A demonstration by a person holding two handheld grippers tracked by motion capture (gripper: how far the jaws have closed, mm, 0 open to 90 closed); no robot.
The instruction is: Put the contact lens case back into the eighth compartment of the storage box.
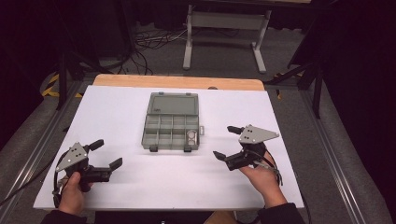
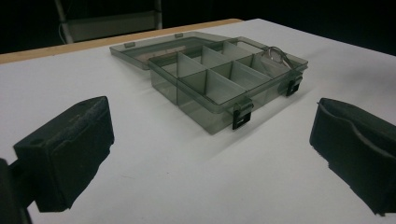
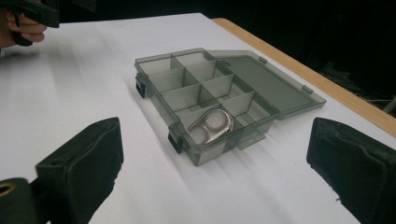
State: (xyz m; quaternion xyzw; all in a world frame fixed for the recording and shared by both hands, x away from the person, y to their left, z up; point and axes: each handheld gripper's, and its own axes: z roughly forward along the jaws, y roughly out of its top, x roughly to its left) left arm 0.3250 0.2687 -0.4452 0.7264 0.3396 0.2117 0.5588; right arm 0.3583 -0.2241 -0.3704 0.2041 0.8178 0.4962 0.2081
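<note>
A smoky grey plastic organizer box (image 1: 171, 132) lies in the middle of the white table with its lid (image 1: 173, 103) flipped open toward the far side. Its tray (image 3: 187, 100) is split into several compartments, and a silvery metal part (image 3: 212, 125) rests in the near right one, the metal part (image 1: 192, 136) showing pale from above. My left gripper (image 1: 106, 153) hovers low at the front left, open, nothing between its jaws, facing the box (image 2: 224, 81). My right gripper (image 1: 225, 141) is right of the box, open and empty.
The white table top (image 1: 140, 186) has a wooden edge (image 1: 177, 82) at the far side. Beyond it stand a grey metal frame (image 1: 224, 28) and cables on the floor. Metal rails (image 1: 327, 154) run along both sides of the table.
</note>
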